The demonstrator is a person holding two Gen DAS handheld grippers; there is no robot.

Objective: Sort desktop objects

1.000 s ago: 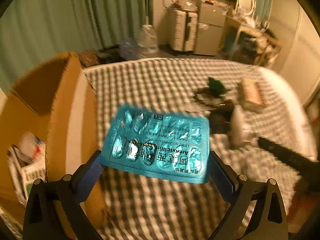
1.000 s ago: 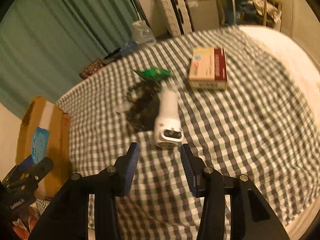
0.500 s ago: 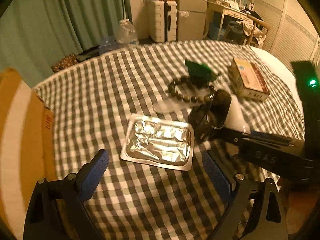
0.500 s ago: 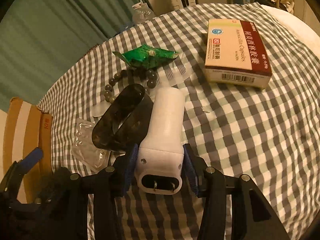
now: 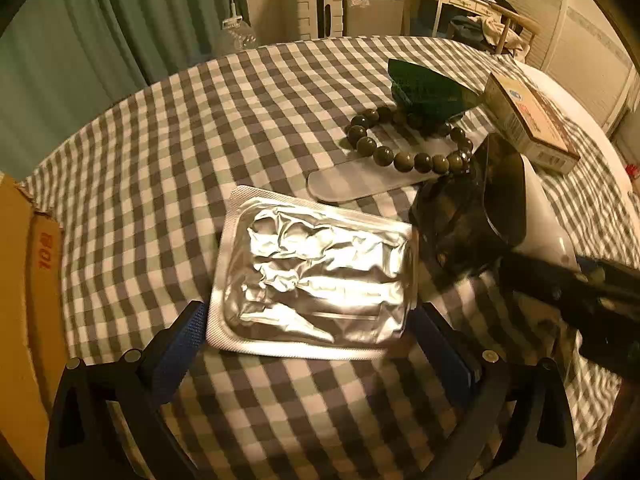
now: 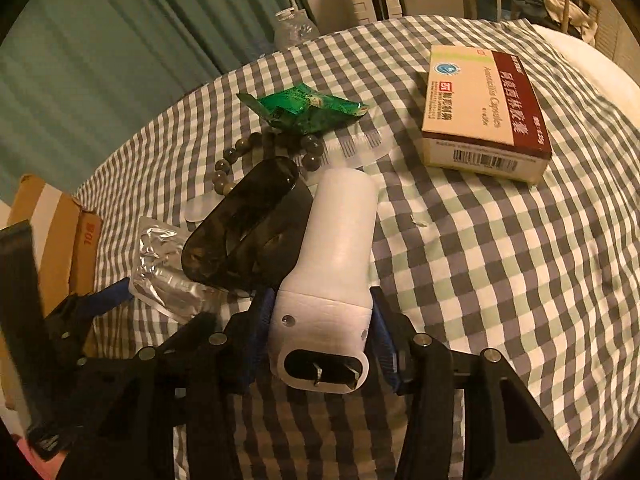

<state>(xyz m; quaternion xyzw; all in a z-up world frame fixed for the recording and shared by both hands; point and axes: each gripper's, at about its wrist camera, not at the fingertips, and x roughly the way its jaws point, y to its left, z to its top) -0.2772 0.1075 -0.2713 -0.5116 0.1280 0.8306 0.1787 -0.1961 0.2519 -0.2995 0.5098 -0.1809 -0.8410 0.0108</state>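
Note:
A silver foil blister pack (image 5: 316,276) lies on the checked tablecloth (image 5: 180,152), between the blue fingertips of my open left gripper (image 5: 316,332). It also shows in the right wrist view (image 6: 160,272). My right gripper (image 6: 320,320) has its jaws around the base of a white plug-in device (image 6: 332,264), which rests on the cloth. A dark oval case (image 6: 244,228) lies against the device's left side. A bead bracelet (image 5: 400,148), a green packet (image 6: 304,110) and a medicine box (image 6: 484,116) lie farther back.
A cardboard box (image 5: 24,300) stands at the table's left edge. A clear plastic strip (image 5: 360,182) lies under the beads. Behind the table are green curtains, a white suitcase (image 5: 312,4) and a desk.
My left gripper no longer holds the teal blister pack, has swung away from the cardboard box and come down over the foil pack. My right gripper has advanced and closed in around the white device.

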